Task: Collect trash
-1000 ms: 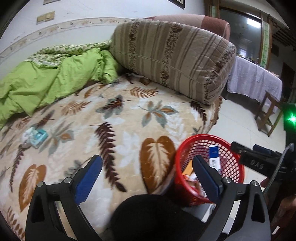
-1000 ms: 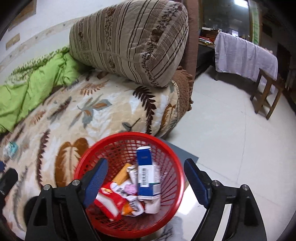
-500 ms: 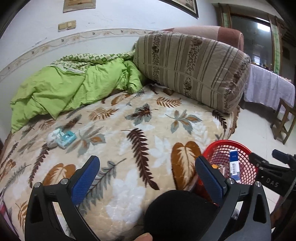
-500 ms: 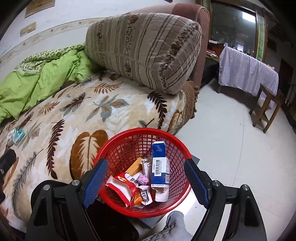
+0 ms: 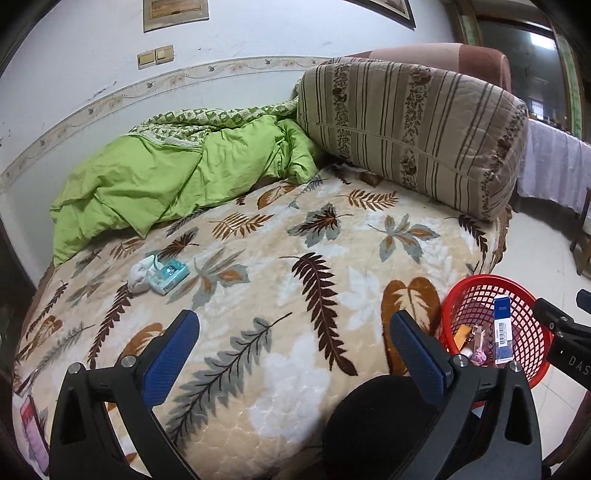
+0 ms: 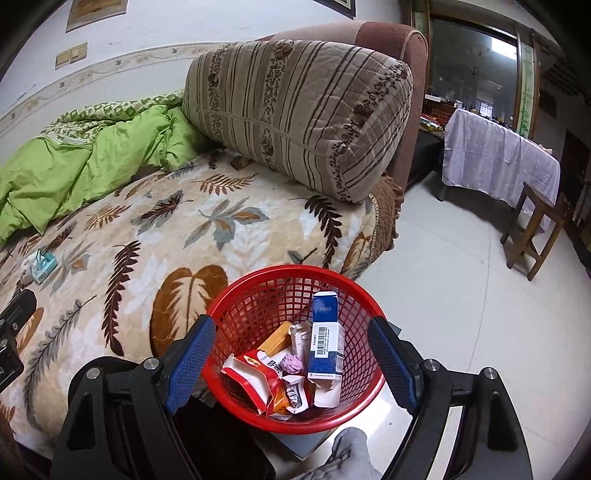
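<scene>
Teal tissue pack (image 5: 169,274) lies flat, long axis diagonal; both tools wide apart, empty

A leaf-patterned bed (image 5: 295,266) stands against a white wall (image 5: 258,33), beside a pale tiled floor (image 6: 461,295).

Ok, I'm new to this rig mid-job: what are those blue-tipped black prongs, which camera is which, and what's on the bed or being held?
The prongs are two hand-held grippers, one in each of a person's hands, and each carries a camera looking along its fingers. The left wrist view shows the left gripper, open and empty, above the leaf-patterned blanket. On the blanket lies a teal tissue pack with a crumpled white tissue beside it. The right wrist view shows the right gripper, also open and empty, over the red basket, which holds a blue-and-white carton and wrappers. A green quilt and a striped cushion lie further back.
</scene>
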### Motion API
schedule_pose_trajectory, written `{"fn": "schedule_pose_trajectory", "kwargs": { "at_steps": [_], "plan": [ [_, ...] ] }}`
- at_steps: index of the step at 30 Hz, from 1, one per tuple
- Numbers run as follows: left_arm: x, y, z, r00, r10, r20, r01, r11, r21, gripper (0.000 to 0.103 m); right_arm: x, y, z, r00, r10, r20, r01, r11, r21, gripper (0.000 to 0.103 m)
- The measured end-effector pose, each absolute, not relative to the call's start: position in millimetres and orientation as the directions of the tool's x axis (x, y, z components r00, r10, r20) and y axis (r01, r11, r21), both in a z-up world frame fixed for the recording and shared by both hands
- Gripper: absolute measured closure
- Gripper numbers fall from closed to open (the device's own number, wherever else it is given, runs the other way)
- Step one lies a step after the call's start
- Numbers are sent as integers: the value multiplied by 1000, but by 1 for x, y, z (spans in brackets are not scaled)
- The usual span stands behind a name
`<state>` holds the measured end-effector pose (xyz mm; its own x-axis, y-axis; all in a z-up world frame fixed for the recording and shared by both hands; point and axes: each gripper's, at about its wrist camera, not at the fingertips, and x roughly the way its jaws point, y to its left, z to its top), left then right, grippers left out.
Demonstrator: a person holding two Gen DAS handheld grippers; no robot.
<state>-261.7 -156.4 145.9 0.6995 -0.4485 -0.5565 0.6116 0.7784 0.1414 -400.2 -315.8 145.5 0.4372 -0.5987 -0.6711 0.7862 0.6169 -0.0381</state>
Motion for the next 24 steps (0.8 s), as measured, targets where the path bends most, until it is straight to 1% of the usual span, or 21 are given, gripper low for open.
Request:
{"fn": "schedule_pose_trajectory", "kwargs": {
  "at_steps": [24],
  "plan": [
    [-271, -165, 148, 683, -468, -561, 641, 753, 152, 1, -397, -312, 144, 440, -596, -672, 783, 621, -38, 16]
  ]
}}
